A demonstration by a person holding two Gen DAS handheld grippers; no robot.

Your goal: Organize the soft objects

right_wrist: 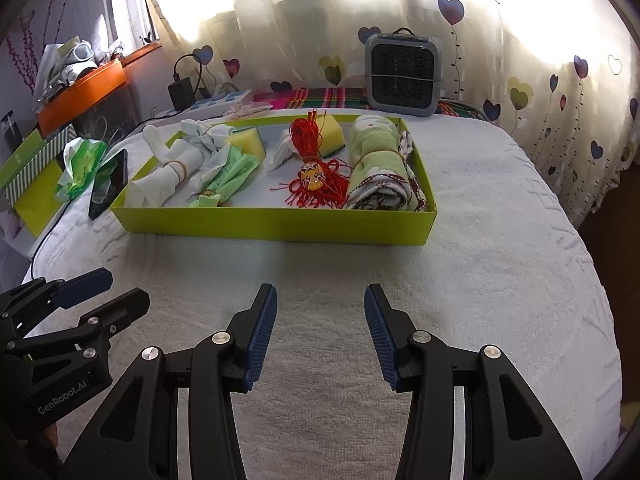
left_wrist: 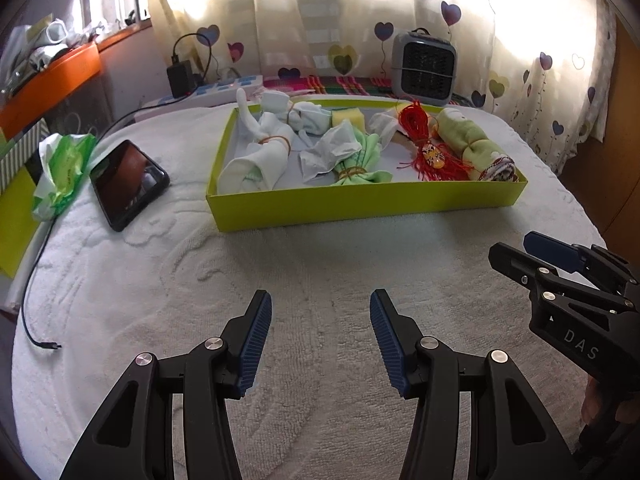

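Note:
A lime-green box [left_wrist: 360, 204] [right_wrist: 272, 226] stands on a white towel-covered table [left_wrist: 320, 280] [right_wrist: 500, 272]. Inside lie a white rolled cloth [left_wrist: 256, 164] [right_wrist: 168, 176], a green banded cloth [left_wrist: 356, 160] [right_wrist: 228, 176], a yellow sponge [left_wrist: 347, 117] [right_wrist: 248, 140], a red tassel knot [left_wrist: 424, 148] [right_wrist: 316, 168] and a green rolled towel [left_wrist: 476, 144] [right_wrist: 376, 164]. My left gripper [left_wrist: 320, 336] hovers open over bare towel in front of the box. My right gripper [right_wrist: 320, 328] hangs open beside it, with nothing between either pair of fingers.
A black phone [left_wrist: 126, 182] [right_wrist: 108, 184] and a green tissue pack [left_wrist: 60, 172] [right_wrist: 80, 164] lie left of the box. A cable [left_wrist: 32, 300] trails along the left edge. A grey fan heater [left_wrist: 424, 68] [right_wrist: 404, 74] stands behind, before the heart-patterned curtain. An orange tray [left_wrist: 52, 80] sits far left.

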